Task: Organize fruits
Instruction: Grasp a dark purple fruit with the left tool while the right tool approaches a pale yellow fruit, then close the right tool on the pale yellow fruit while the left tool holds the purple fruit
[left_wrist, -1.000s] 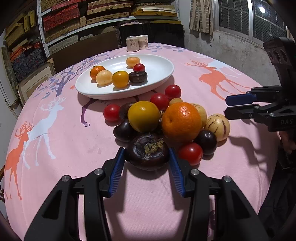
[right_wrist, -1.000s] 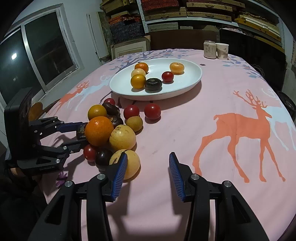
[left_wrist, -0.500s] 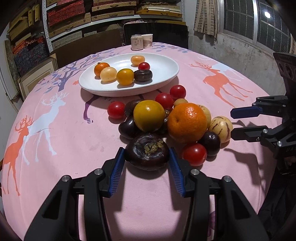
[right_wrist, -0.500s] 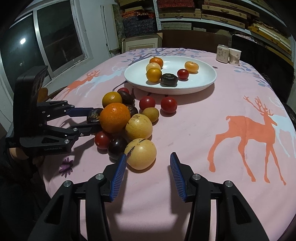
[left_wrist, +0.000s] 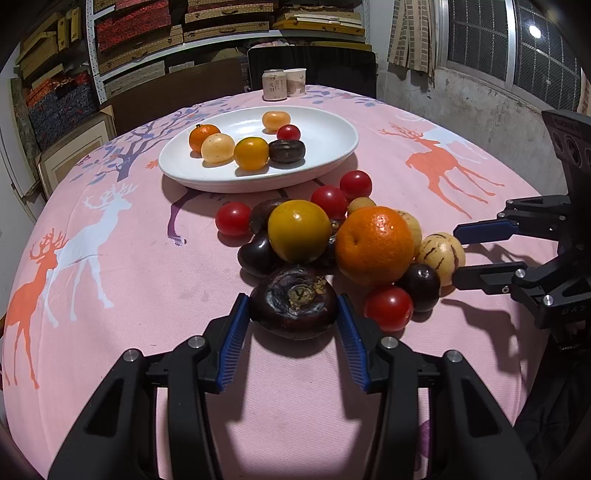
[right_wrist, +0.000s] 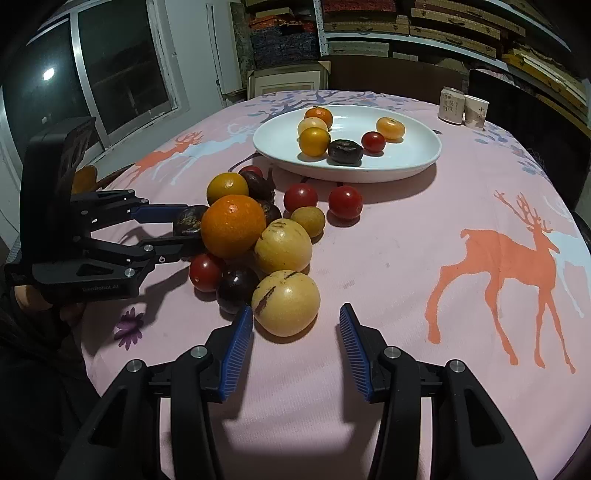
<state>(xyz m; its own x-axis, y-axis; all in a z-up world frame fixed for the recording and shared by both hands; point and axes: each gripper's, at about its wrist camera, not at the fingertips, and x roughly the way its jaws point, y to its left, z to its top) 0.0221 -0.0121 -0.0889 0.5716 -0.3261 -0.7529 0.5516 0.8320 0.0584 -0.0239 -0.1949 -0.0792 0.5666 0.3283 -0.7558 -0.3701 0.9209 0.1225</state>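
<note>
Left wrist view first: the left gripper (left_wrist: 293, 317) is clamped on the dark purple fruit (left_wrist: 293, 307), both blue pads pressed to its sides, just as they were a second ago. What has changed is the backdrop: the fruit pile sits a touch farther up the view, and the white plate (left_wrist: 332, 162) has slid right, so the camera has shifted while the grip stayed put. The held fruit lies at the near edge of the pile, touching the big orange (left_wrist: 375, 245) behind it on the right, with a yellow-orange fruit (left_wrist: 298, 231) behind on the left and a red tomato (left_wrist: 388, 308) just beside its right flank.

Over to the right wrist view: the right gripper (right_wrist: 296, 345) has come in closer to the pile than a second ago. It is spread wide and holding nothing. The pale streaked melon-like fruit (right_wrist: 286, 302) now sits between the fingers, close against the left pad, with clear space to the right pad; I cannot tell whether that left pad touches it. A second pale fruit (right_wrist: 283, 245) rests right behind it.

The plate sits far on the pink deer tablecloth (right_wrist: 461, 221) covering the table, carrying six small fruits. Two cups (right_wrist: 463, 109) stand beyond it at the far edge.
</note>
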